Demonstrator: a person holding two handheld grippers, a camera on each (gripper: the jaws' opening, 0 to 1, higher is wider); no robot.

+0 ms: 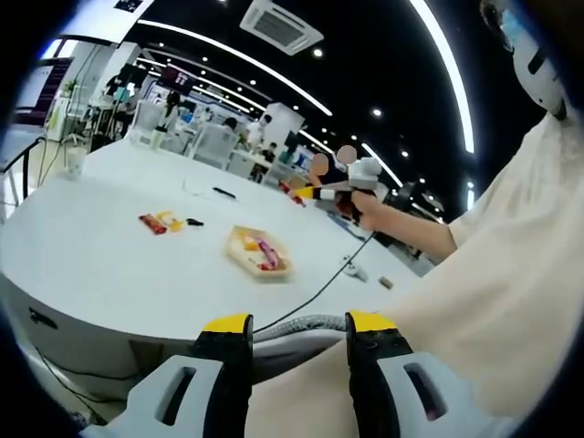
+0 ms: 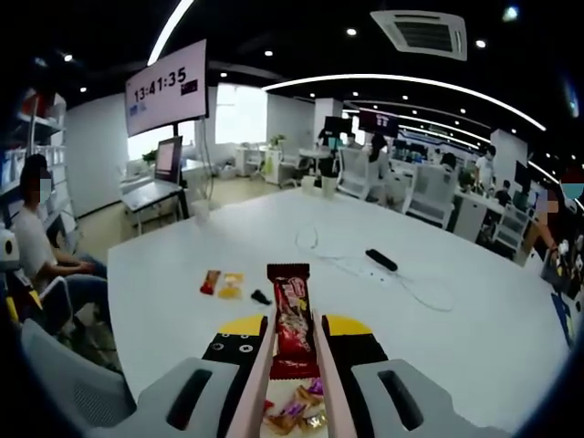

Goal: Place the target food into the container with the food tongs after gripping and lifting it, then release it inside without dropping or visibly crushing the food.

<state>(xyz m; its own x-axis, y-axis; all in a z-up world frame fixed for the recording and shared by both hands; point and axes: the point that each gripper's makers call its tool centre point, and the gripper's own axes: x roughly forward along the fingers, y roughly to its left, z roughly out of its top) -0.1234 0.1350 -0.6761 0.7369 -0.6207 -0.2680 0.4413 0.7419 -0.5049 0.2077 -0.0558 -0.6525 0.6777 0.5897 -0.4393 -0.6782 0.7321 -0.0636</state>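
A red wrapped snack bar [image 2: 292, 315] is pinched between the two pale arms of the food tongs [image 2: 261, 374]. My right gripper [image 2: 294, 330] is shut on those tongs and holds the bar above the white table. Just below the bar, several wrapped sweets [image 2: 294, 415] lie in the container. In the left gripper view the shallow tan container [image 1: 235, 254] sits mid-table with snacks in it. Beyond it a hand holds up the right gripper [image 1: 333, 190], the tongs and bar [image 1: 297, 195] sticking out to the left. My left gripper [image 1: 299, 327] stays open near the table edge.
A red pack [image 2: 211, 281], a yellow pack [image 2: 230, 286] and a small black item [image 2: 260, 297] lie left of the bar. Farther back are a black remote [image 2: 381, 259] and a white cable [image 2: 319, 242]. A person sits at far left [image 2: 36, 237]. A grey cable [image 1: 301, 324] runs by the table edge.
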